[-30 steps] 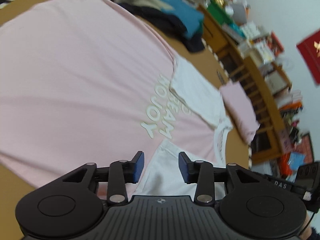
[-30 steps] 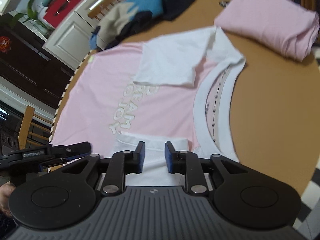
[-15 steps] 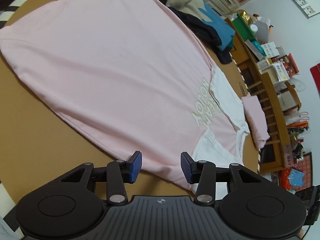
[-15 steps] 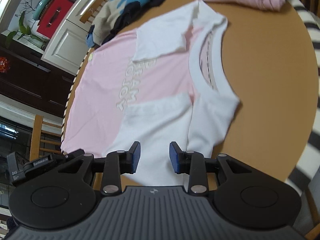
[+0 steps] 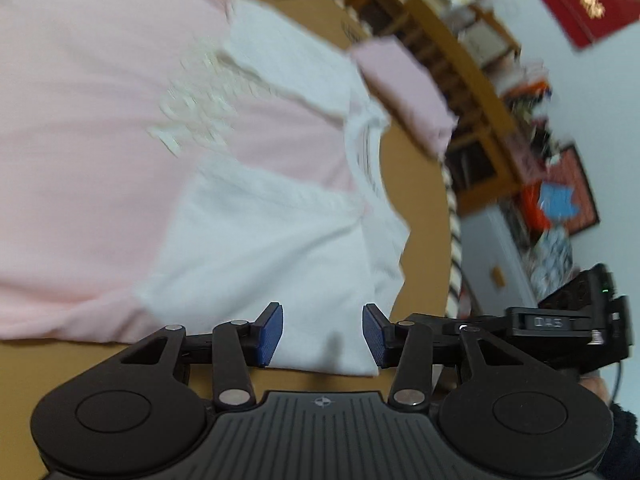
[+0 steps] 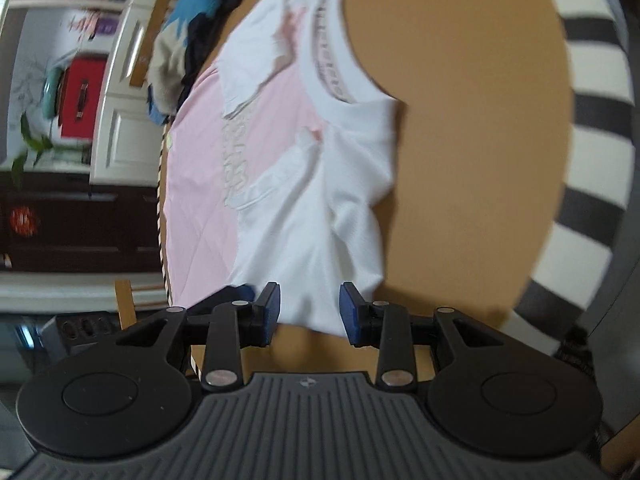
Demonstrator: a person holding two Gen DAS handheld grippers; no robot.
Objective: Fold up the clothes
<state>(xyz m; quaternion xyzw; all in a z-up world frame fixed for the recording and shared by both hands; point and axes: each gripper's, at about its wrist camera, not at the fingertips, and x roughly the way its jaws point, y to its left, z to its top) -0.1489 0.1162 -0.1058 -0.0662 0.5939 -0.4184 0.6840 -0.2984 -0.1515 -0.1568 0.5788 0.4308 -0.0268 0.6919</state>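
A pink T-shirt [image 5: 100, 140] of soft, faintly ribbed knit lies flat on the round brown table [image 6: 472, 128], its white sleeves folded inward over the chest and pale lettering across the front. Its long axis runs from the white collar [image 6: 332, 68], seen at the far end in the right view, down to the hem out of frame. The left gripper [image 5: 322, 334] and right gripper [image 6: 308, 314] each hover over a white sleeve edge, jaws parted and apparently gripping nothing, though blur hides any contact. A folded pink garment [image 5: 404, 88] lies beyond.
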